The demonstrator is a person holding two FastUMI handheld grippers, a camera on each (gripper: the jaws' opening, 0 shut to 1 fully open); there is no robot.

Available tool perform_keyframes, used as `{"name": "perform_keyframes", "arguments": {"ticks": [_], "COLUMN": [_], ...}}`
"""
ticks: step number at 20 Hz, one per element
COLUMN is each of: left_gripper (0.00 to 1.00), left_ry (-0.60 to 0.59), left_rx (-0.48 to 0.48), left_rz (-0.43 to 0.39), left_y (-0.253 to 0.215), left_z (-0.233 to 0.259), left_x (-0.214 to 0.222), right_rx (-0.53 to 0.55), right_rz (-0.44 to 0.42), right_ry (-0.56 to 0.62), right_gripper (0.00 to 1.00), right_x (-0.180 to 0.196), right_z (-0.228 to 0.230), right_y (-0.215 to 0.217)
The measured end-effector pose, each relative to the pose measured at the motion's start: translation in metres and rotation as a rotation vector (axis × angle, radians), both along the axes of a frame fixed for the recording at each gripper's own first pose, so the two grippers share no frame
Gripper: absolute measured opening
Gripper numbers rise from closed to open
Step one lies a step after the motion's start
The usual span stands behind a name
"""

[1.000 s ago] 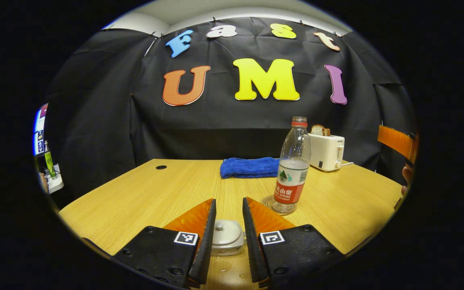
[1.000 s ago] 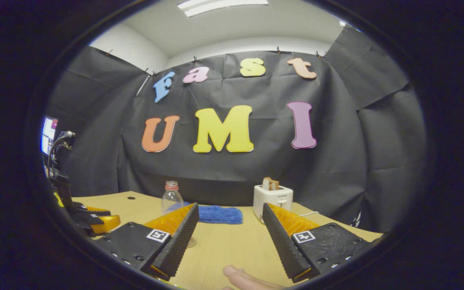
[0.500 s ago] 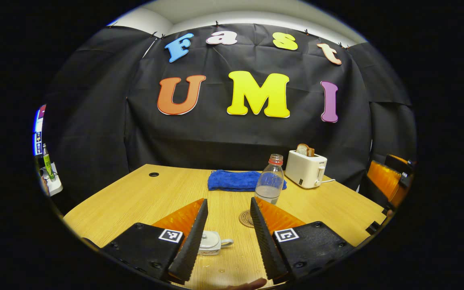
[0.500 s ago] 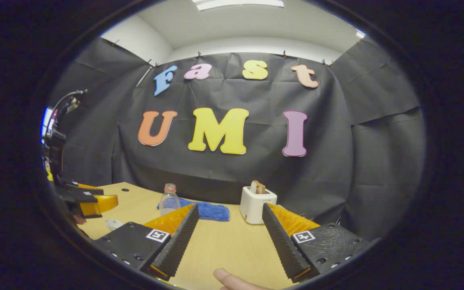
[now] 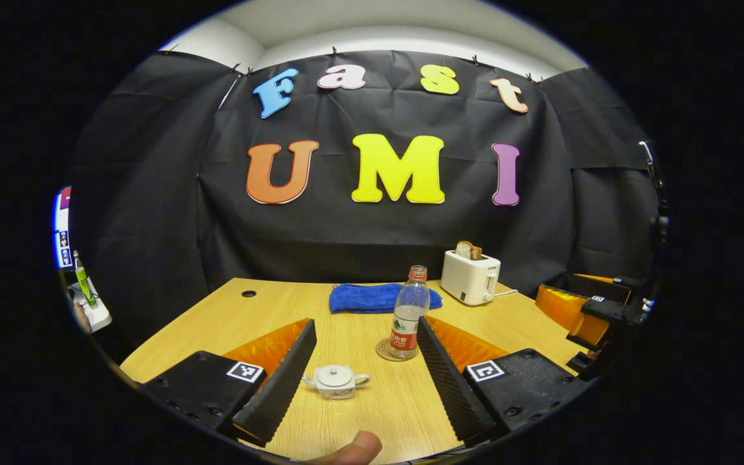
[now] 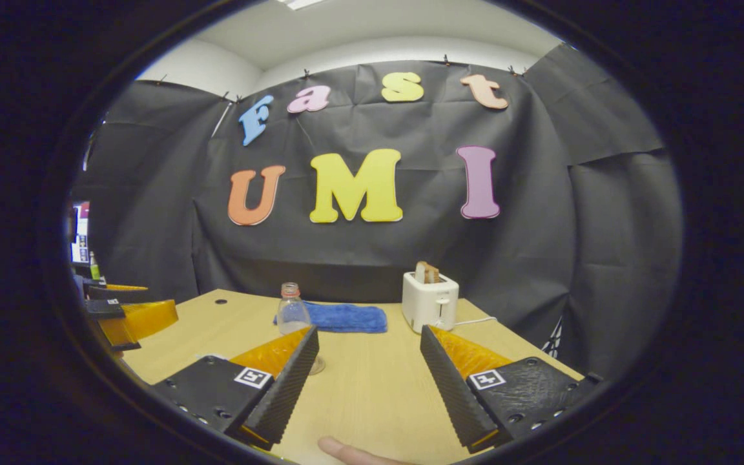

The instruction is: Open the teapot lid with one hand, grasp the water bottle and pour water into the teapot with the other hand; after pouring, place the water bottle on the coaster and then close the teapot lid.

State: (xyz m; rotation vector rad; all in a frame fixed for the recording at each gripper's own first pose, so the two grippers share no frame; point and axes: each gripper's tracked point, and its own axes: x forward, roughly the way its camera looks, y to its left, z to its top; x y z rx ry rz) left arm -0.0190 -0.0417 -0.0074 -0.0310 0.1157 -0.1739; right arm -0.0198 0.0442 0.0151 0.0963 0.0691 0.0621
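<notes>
1. Left gripper view: left gripper (image 5: 360, 374) held wide apart, gripping nothing, raised above the table (image 5: 217, 323). Teapot (image 5: 335, 381) with lid on, seen between the fingers, touching neither. Water bottle (image 5: 409, 313) upright on the coaster (image 5: 386, 352), beyond the teapot. Blue towel (image 5: 372, 298) and toaster (image 5: 470, 278) at the far edge; right gripper (image 5: 588, 316) at the right — jaw state hard to tell there.

2. Right gripper view: right gripper (image 6: 369, 381) also spread wide and empty. Water bottle (image 6: 293, 313) behind its left finger, partly hidden. Left gripper (image 6: 128, 316) at the left edge.
</notes>
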Motion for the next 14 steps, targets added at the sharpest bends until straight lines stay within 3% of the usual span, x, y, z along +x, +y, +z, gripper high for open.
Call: {"name": "perform_keyframes", "arguments": {"ticks": [6,14], "left_gripper": [0.98,0.99], "left_ry": [-0.022,-0.026], "left_rx": [0.007,0.031], "left_rz": [0.080,0.077], "left_y": [0.027,0.025], "left_z": [-0.001,-0.005], "left_x": [0.009,0.013], "right_rx": [-0.036,-0.065], "right_rz": [-0.042,-0.038], "right_ry": [-0.031,-0.027], "right_gripper": [0.95,0.95], "right_x": [-0.003,0.001], "right_z": [0.006,0.001], "right_y": [-0.011,-0.009]}}
